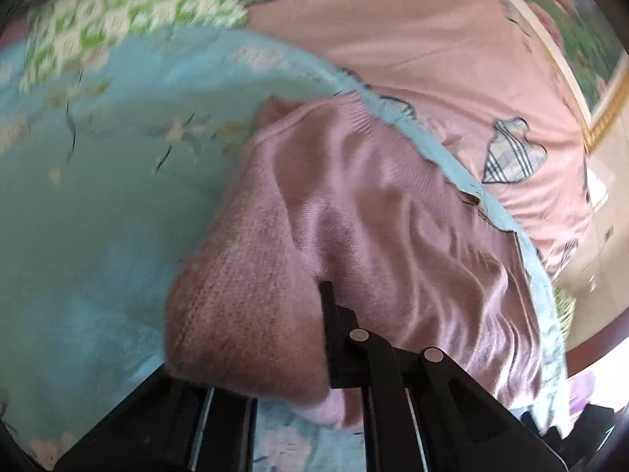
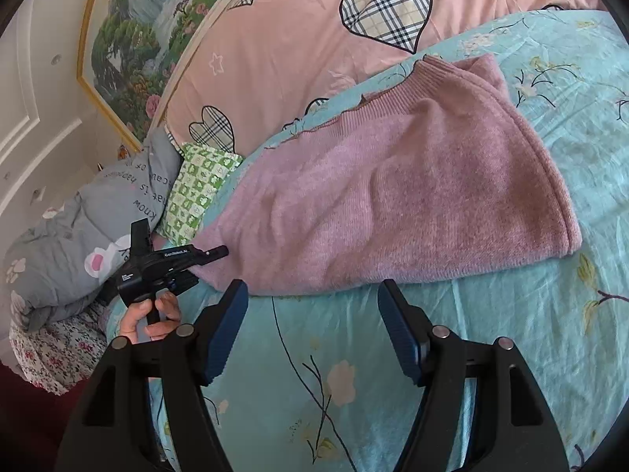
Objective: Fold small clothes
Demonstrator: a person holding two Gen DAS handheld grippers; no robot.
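- Tongs on the left (image 2: 220,252) are squeezing shut on the left edge of the pink sweater (image 2: 393,196), and a hand (image 2: 151,320) is holding them.
- Sweater is lying on the blue flowery sheet (image 2: 550,334) of the bed, already folded over once into a thick flap.
- Tongs on the right (image 2: 312,330) are waiting wide open just in front of the sweater, holding nothing.
- More folding is probably left, since the sweater is looking big and lumpy.
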